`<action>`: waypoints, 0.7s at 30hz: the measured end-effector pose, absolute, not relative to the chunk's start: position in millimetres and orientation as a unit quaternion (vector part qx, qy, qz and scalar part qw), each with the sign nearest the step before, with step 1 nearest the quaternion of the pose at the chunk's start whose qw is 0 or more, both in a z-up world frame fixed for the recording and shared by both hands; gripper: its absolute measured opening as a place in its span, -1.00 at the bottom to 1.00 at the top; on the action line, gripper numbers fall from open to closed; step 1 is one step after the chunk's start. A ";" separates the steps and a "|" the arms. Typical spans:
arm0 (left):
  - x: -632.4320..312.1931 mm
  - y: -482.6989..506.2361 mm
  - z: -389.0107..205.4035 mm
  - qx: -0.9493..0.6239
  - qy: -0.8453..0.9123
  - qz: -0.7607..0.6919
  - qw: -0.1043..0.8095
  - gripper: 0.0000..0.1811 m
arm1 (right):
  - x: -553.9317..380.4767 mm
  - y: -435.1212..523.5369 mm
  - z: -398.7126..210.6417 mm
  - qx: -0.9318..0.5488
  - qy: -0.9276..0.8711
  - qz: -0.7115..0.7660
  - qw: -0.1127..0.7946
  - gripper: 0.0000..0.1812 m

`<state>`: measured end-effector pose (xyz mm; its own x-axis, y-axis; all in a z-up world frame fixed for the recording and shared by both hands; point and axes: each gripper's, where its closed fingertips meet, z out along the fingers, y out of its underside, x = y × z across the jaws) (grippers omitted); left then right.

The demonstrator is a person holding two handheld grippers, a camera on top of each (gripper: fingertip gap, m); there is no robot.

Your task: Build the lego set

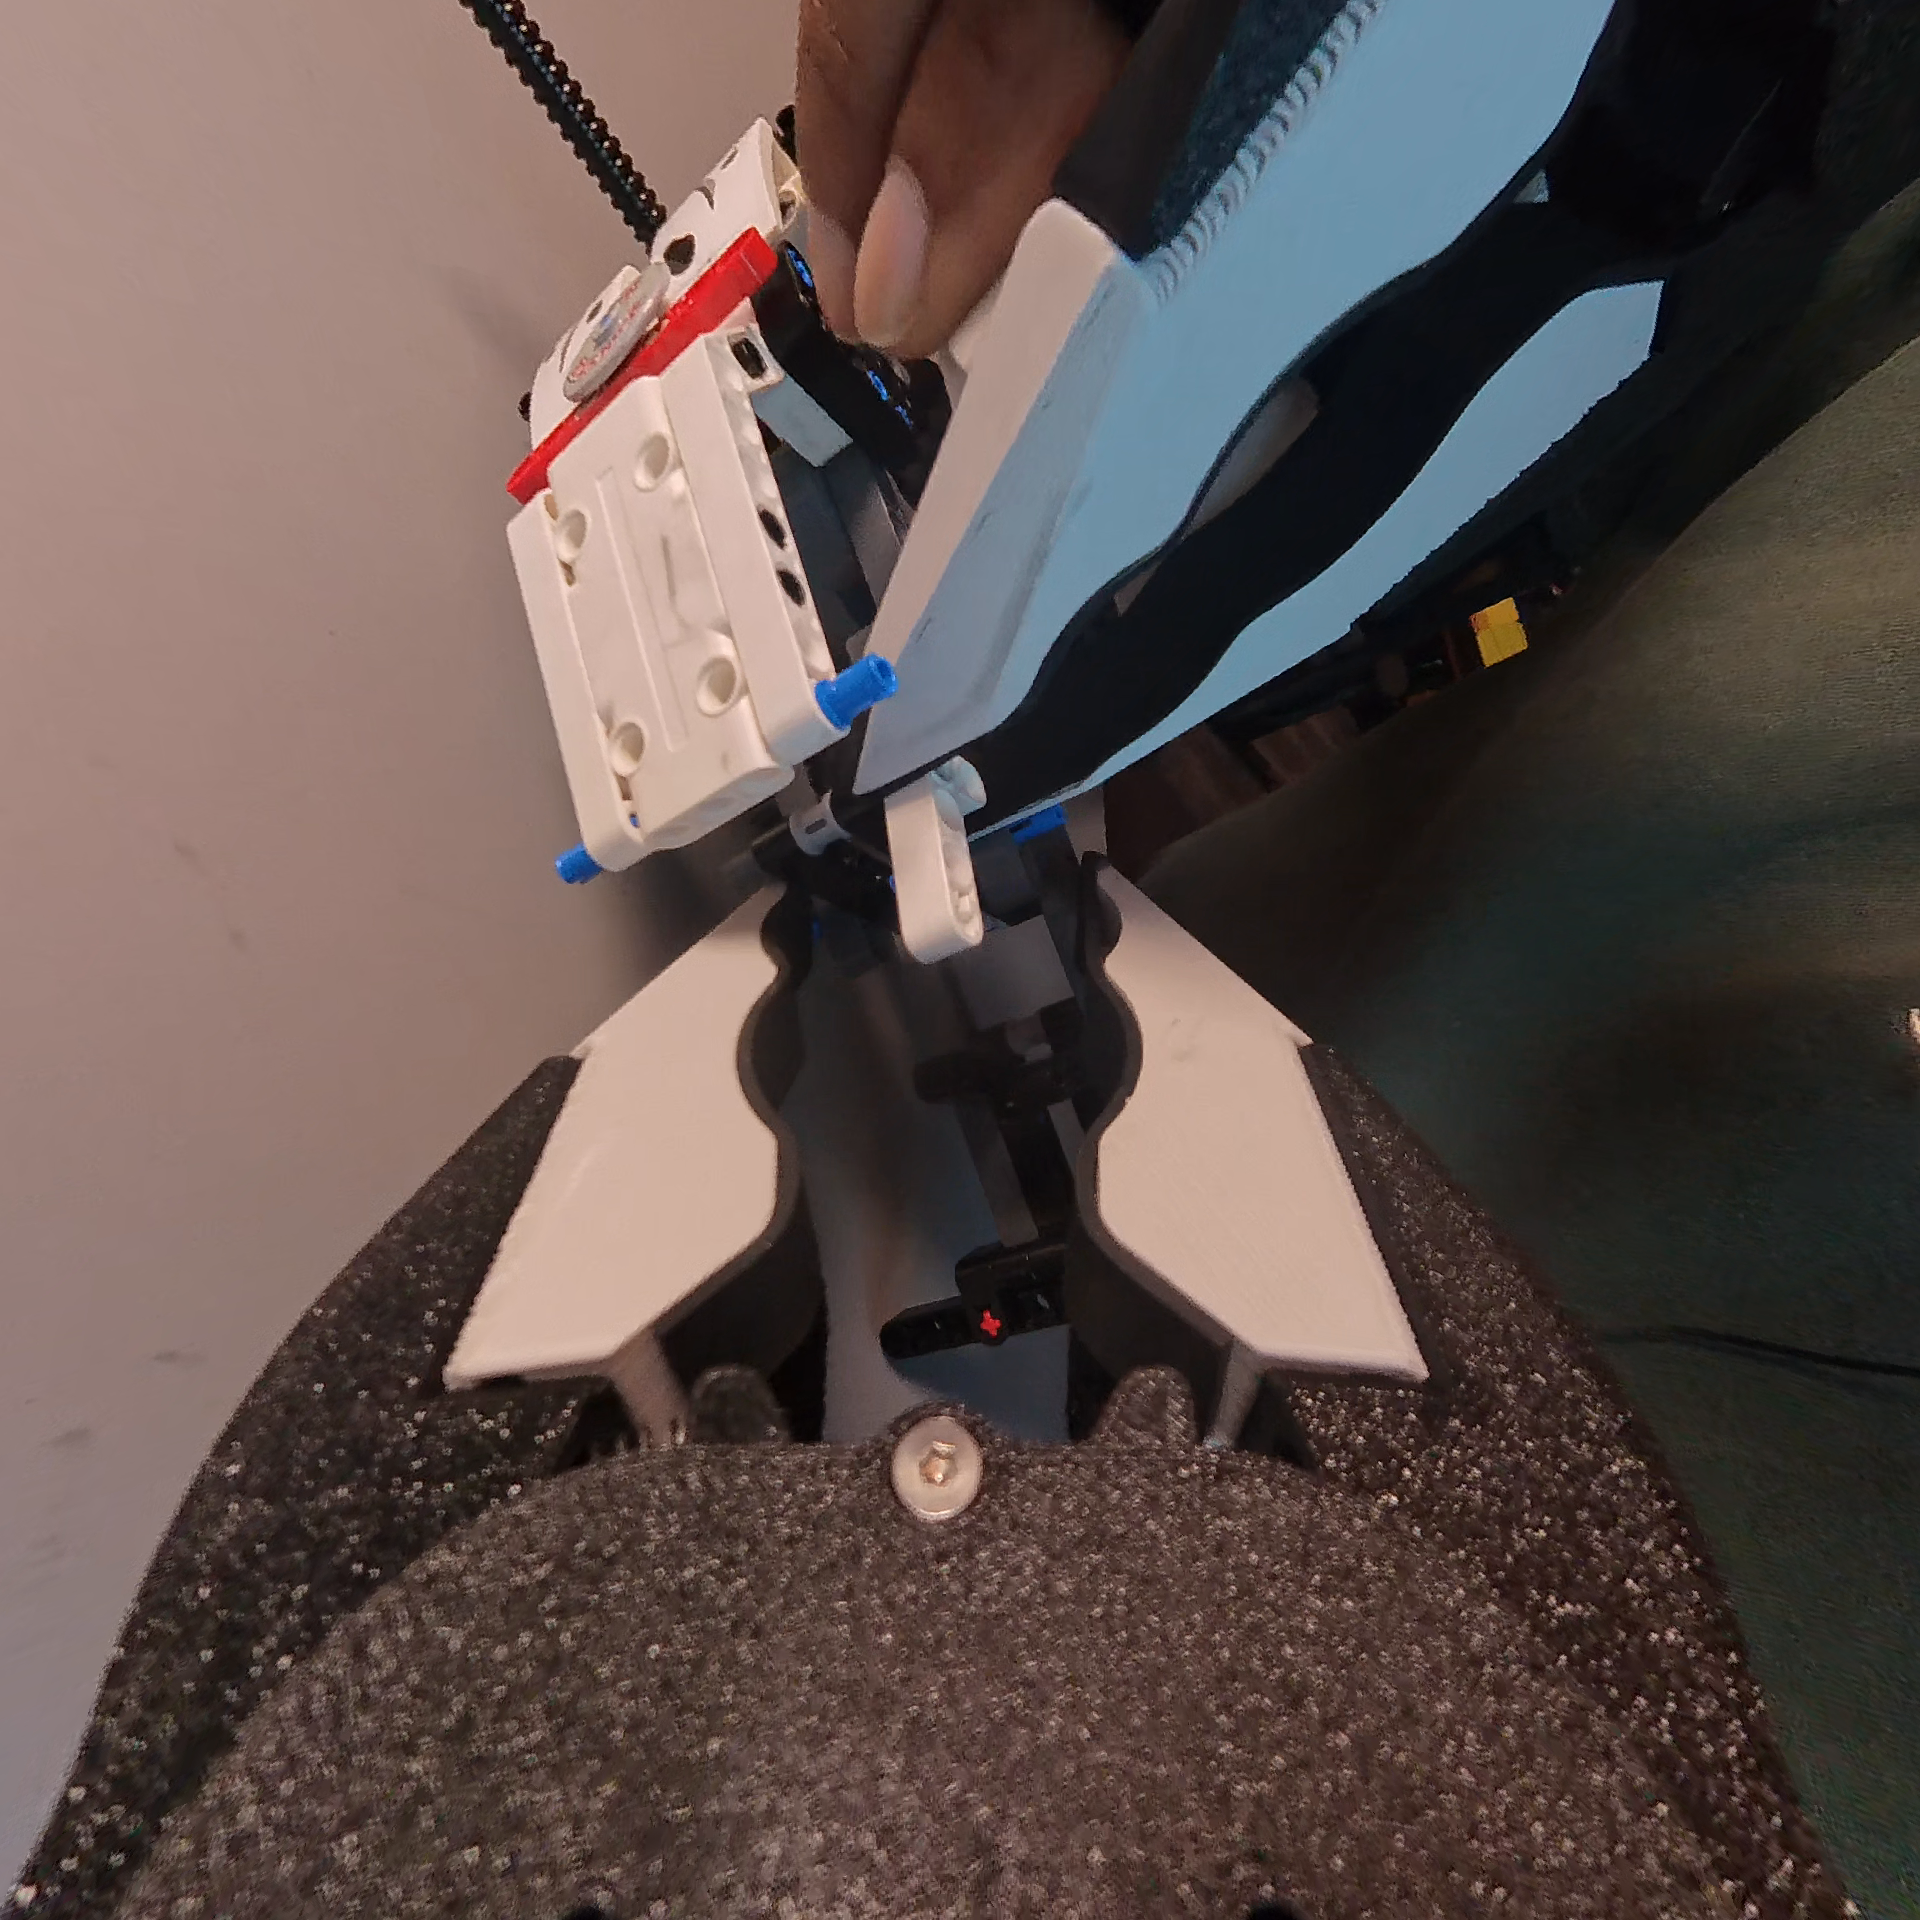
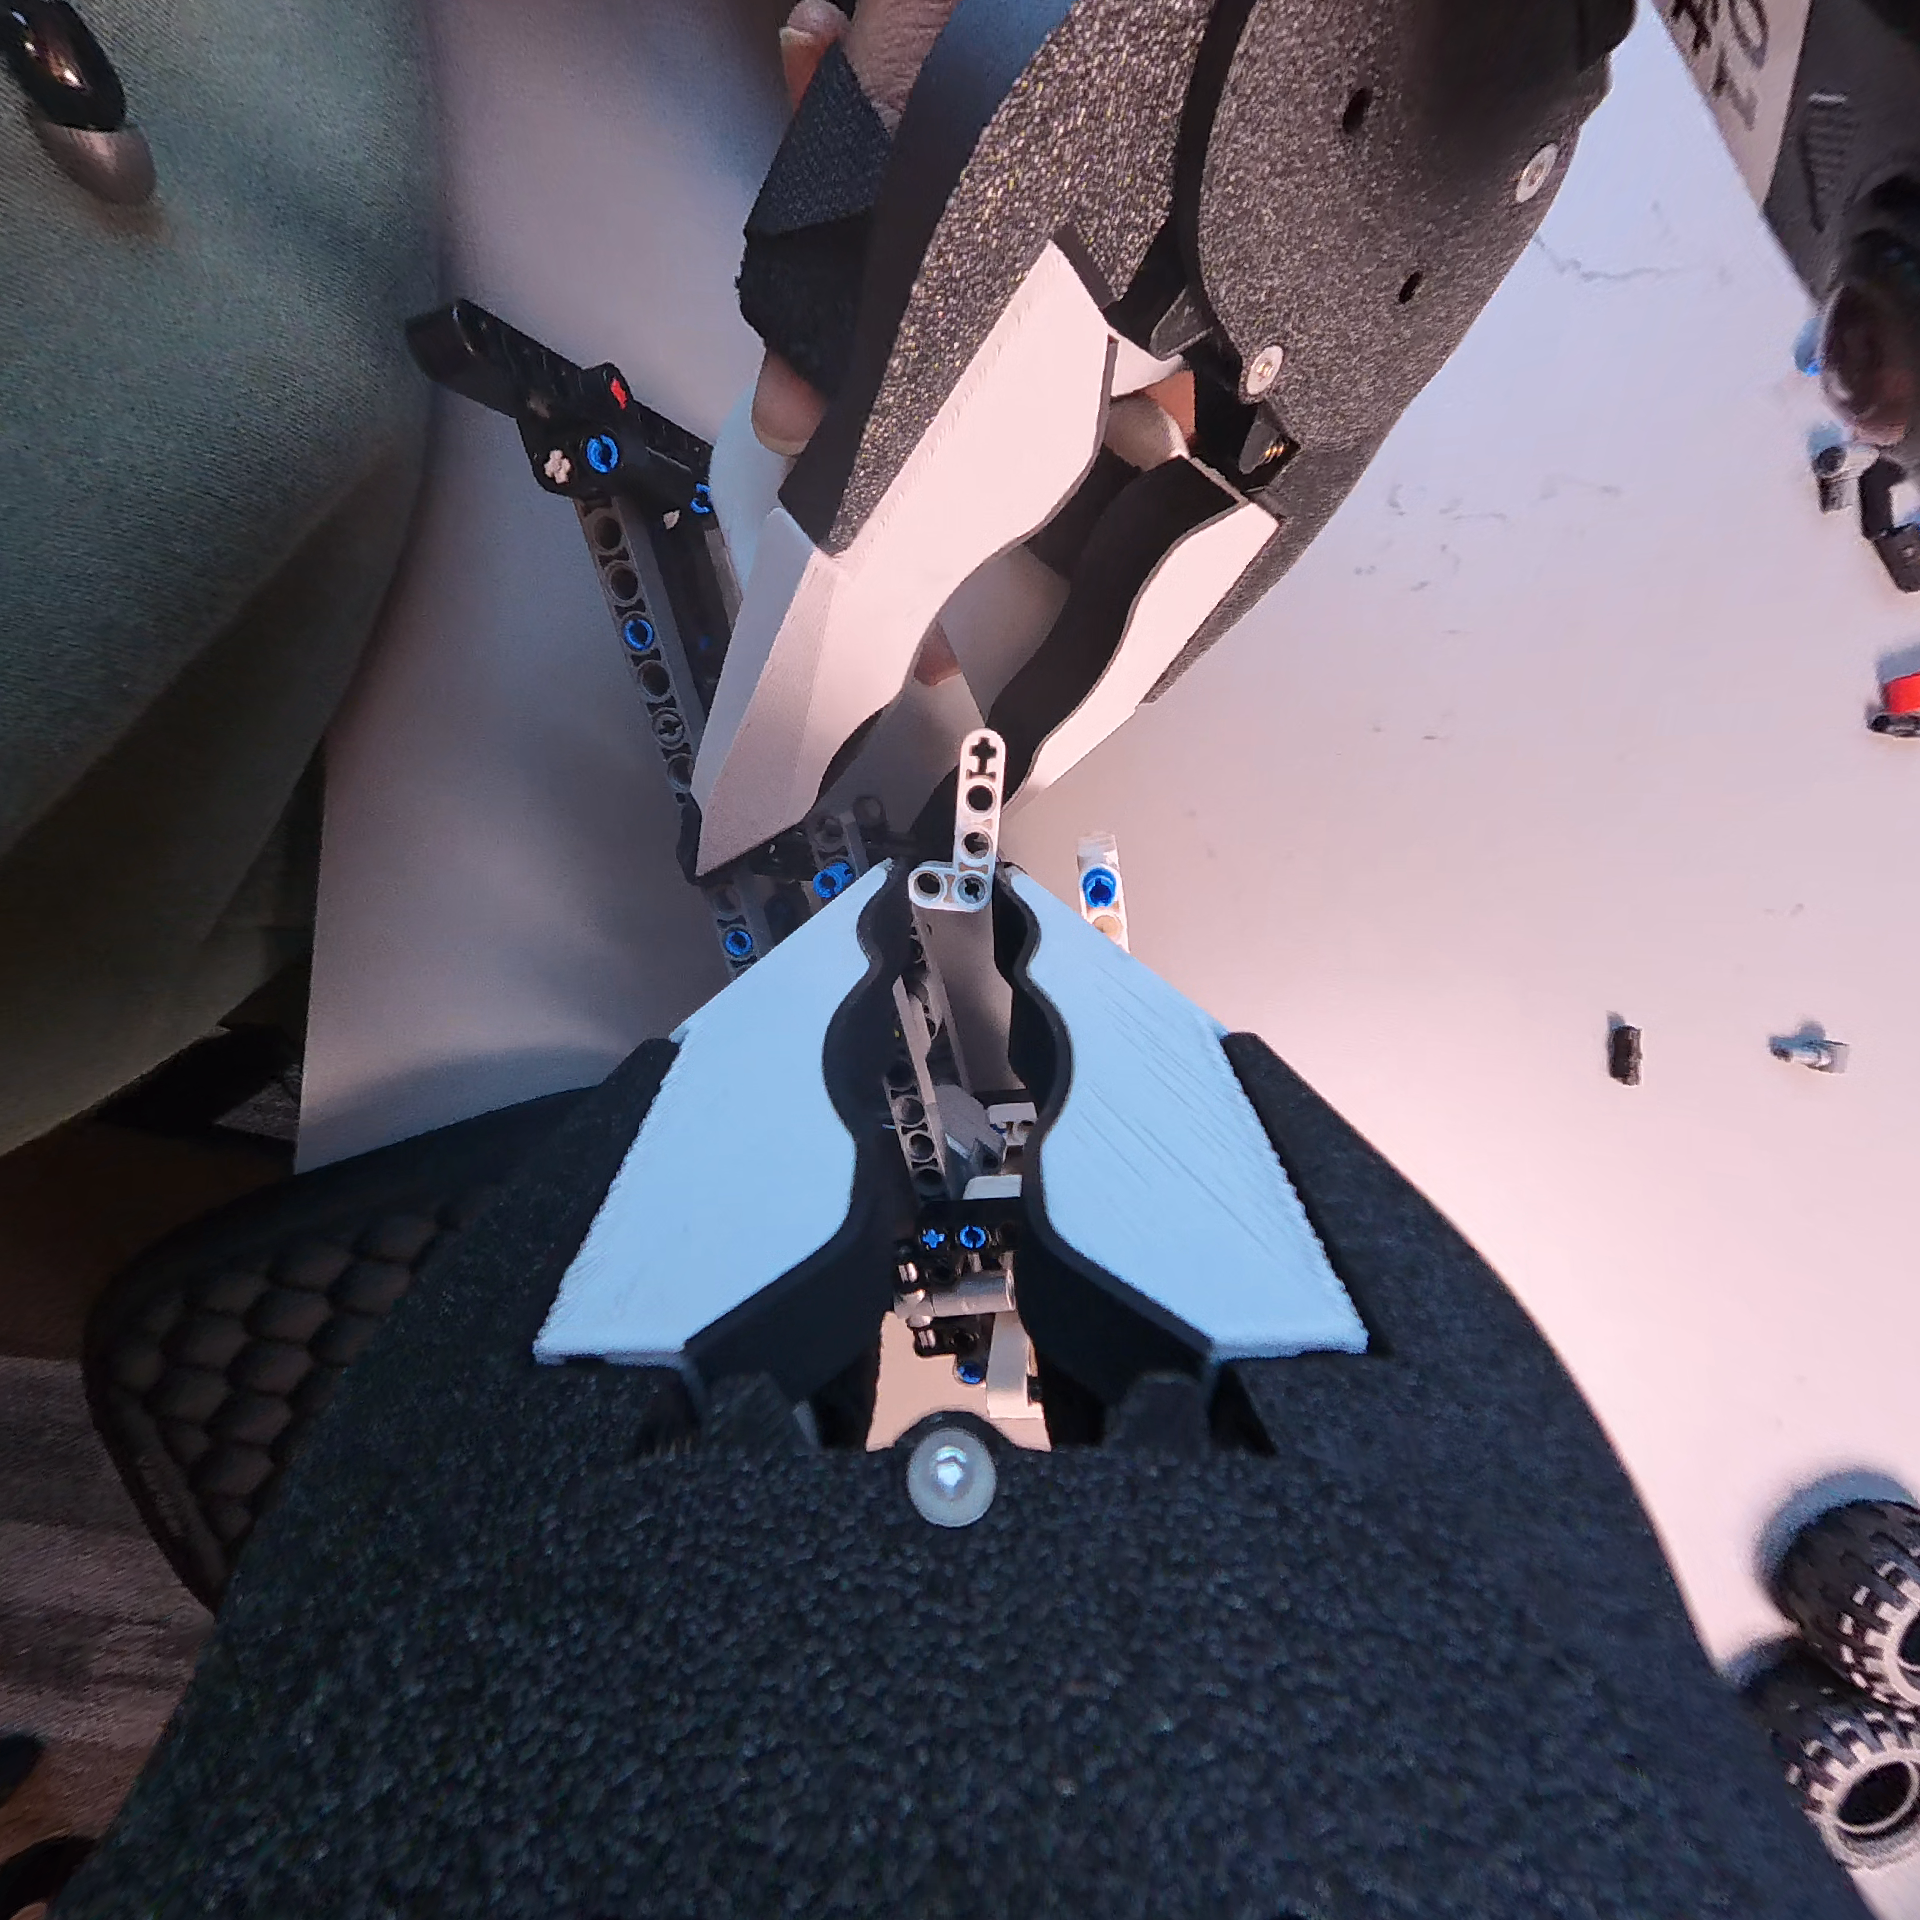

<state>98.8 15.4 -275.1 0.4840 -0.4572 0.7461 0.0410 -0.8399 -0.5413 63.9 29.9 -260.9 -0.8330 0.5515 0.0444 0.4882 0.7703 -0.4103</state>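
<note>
The partly built lego model (image 1: pixel 675 582) is held off the white table (image 2: pixel 1455 831), clamped low on its dark frame by the left gripper (image 1: pixel 935 914) as a brace, while the right gripper (image 2: pixel 951 883), closed on the white L-shaped beam (image 2: pixel 971 831), presents it beside the model's frame, evidently for fitting.

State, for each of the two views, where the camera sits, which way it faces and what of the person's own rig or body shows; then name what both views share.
Left wrist view: sits on the left gripper, faces along its fingers at the lego model; a hand shows.
Right wrist view: sits on the right gripper, faces the white L-shaped beam above a white table.
Shared: the model, that beam and both grippers.
</note>
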 end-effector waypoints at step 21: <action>96.6 17.8 -272.4 -0.821 0.127 -0.490 0.266 -0.45 | 64.4 34.6 -257.8 -0.309 -0.920 0.221 0.096 -0.77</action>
